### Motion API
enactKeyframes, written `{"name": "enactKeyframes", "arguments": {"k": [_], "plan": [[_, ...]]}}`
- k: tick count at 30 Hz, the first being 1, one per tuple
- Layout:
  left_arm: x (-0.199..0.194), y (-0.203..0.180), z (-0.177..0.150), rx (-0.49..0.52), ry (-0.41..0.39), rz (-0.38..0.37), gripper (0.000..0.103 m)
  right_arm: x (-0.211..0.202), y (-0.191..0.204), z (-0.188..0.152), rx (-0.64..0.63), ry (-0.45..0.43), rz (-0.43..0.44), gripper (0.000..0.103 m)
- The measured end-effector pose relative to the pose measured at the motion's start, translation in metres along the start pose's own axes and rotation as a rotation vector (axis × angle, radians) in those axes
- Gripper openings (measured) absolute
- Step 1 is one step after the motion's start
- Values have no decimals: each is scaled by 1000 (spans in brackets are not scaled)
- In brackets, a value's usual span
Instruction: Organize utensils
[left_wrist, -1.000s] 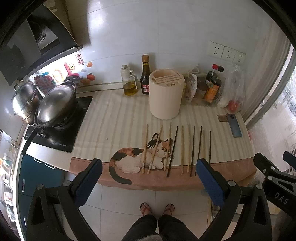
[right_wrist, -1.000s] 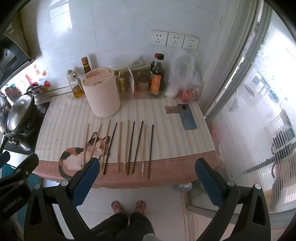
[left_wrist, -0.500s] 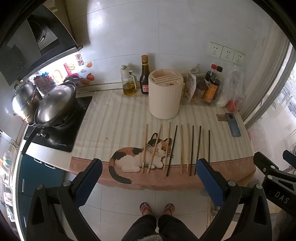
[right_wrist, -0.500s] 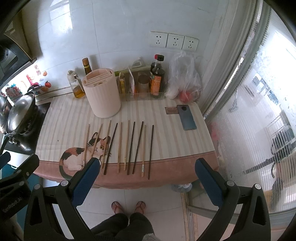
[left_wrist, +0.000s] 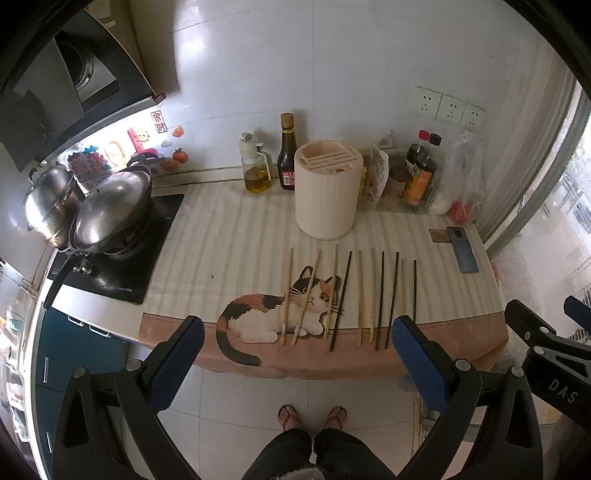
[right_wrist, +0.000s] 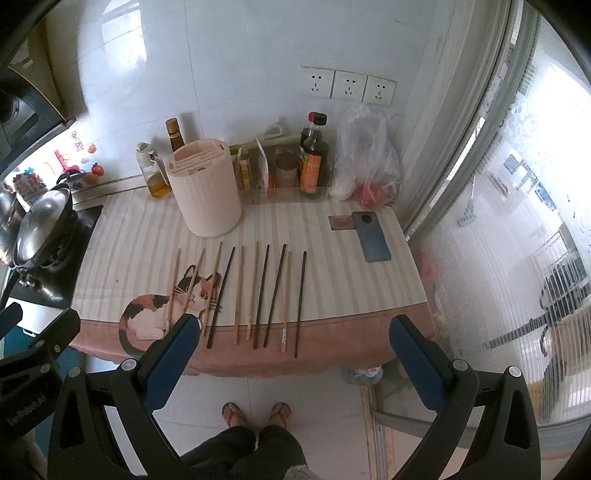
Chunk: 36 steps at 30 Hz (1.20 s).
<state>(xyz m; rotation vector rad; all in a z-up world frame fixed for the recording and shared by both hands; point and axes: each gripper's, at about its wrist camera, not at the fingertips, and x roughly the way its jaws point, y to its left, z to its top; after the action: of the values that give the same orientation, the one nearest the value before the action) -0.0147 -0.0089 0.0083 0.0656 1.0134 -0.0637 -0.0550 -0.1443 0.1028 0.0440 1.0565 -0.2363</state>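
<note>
Several chopsticks (left_wrist: 358, 295), some pale wood and some dark, lie side by side on the striped cat-print cloth (left_wrist: 229, 251) near the counter's front edge; they also show in the right wrist view (right_wrist: 258, 291). A cream slotted utensil holder (left_wrist: 327, 192) stands upright behind them, also seen in the right wrist view (right_wrist: 205, 188). My left gripper (left_wrist: 295, 354) is open and empty, held in front of the counter, short of the chopsticks. My right gripper (right_wrist: 291, 350) is open and empty too, in front of the counter edge.
Steel pots (left_wrist: 107, 210) sit on a black hob at the left. Oil and sauce bottles (left_wrist: 271, 162), a condiment rack (right_wrist: 291, 173) and a plastic bag (right_wrist: 365, 162) line the wall. A phone (right_wrist: 371, 236) lies at the right. The person's feet (left_wrist: 312, 417) show below.
Both grippers have shifted very slightly; the scene sits a touch lower and closer in the views. Nothing on the counter has moved.
</note>
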Motion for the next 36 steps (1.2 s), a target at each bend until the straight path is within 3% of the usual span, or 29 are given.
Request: {"name": "enactKeyframes", "arguments": {"k": [36], "plan": [[-11, -1, 1, -3, -29, -1, 103, -12, -4, 6, -1, -14, 6, 103]]}}
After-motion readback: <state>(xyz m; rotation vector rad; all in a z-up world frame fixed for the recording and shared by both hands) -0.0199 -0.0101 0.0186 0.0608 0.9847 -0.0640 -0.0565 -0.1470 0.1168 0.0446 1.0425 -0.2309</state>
